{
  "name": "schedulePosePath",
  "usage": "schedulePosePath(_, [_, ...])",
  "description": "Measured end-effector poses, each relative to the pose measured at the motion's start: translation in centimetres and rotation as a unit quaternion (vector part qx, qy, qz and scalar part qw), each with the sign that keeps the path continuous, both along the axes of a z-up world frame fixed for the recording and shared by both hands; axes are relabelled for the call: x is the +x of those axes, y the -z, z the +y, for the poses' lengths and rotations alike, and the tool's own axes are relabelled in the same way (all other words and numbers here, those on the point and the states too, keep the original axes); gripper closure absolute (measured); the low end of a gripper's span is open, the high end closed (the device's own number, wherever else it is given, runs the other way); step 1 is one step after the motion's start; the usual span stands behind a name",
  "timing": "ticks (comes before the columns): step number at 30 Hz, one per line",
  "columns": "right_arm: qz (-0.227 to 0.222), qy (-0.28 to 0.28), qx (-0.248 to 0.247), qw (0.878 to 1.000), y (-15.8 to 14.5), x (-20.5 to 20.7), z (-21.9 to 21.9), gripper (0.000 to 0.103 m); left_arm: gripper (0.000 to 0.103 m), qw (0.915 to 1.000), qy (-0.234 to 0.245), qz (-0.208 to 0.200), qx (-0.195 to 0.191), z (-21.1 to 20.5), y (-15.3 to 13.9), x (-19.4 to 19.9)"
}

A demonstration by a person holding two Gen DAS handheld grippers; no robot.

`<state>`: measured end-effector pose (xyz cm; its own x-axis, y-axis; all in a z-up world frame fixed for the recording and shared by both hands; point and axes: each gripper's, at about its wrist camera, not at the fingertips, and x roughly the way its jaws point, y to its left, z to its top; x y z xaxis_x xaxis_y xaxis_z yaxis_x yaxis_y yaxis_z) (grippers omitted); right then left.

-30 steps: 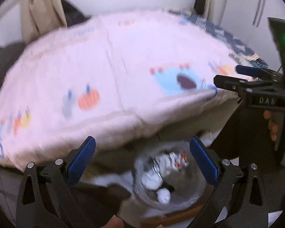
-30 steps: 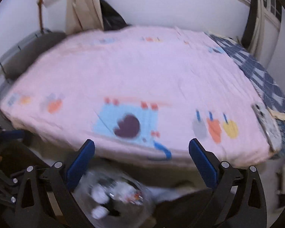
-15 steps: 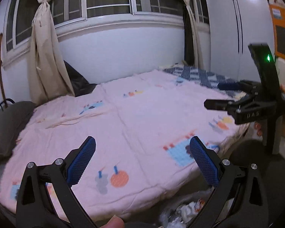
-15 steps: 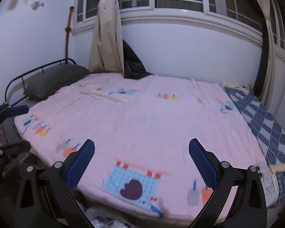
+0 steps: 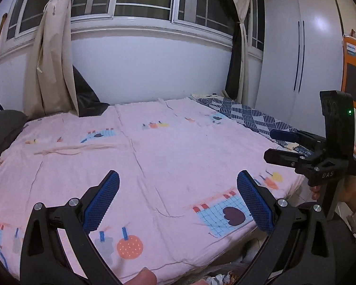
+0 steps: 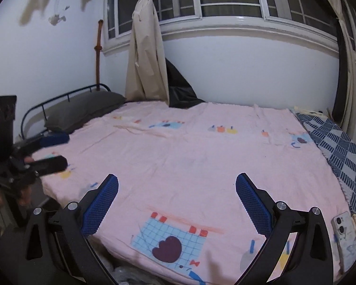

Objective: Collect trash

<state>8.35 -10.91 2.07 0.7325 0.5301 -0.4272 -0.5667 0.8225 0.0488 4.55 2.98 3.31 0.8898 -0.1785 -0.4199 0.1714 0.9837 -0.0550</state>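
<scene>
Crumpled white trash in a clear plastic bag at the near foot of the pink patterned bedspread, low below both wide, empty claws, nearer the left gripper than the right gripper.

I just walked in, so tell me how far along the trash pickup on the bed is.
Done: crumpled trash sits in the clear bag below the bed edge, and no litter shows on the pink patterned bedspread. In hand: nothing; left gripper and right gripper are open, empty. Left: possibly nothing; a white phone remains.
</scene>
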Motion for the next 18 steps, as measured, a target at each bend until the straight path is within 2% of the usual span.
schedulePosePath(4, [0.009, -0.003, 0.003, 1.0, 0.3, 0.0, 0.0, 0.008, 0.006, 1.0, 0.003, -0.003, -0.001, 0.3, 0.0, -0.1])
schedulePosePath(8, [0.01, -0.007, 0.013, 1.0, 0.4, -0.1, -0.4, 0.008, 0.006, 0.9999, 0.004, 0.005, 0.015, -0.2, 0.2, 0.0])
schedulePosePath(13, [0.015, -0.001, 0.033, 0.999, 0.4, 0.0, -1.2, 0.008, 0.006, 0.9999, 0.006, 0.014, 0.008, -0.2, 0.4, 0.3])
schedulePosePath(18, [0.01, -0.002, 0.027, 1.0, 0.3, -0.3, -1.1, 0.008, 0.006, 0.9998, 0.004, 0.015, 0.011, -0.4, 0.5, 0.4])
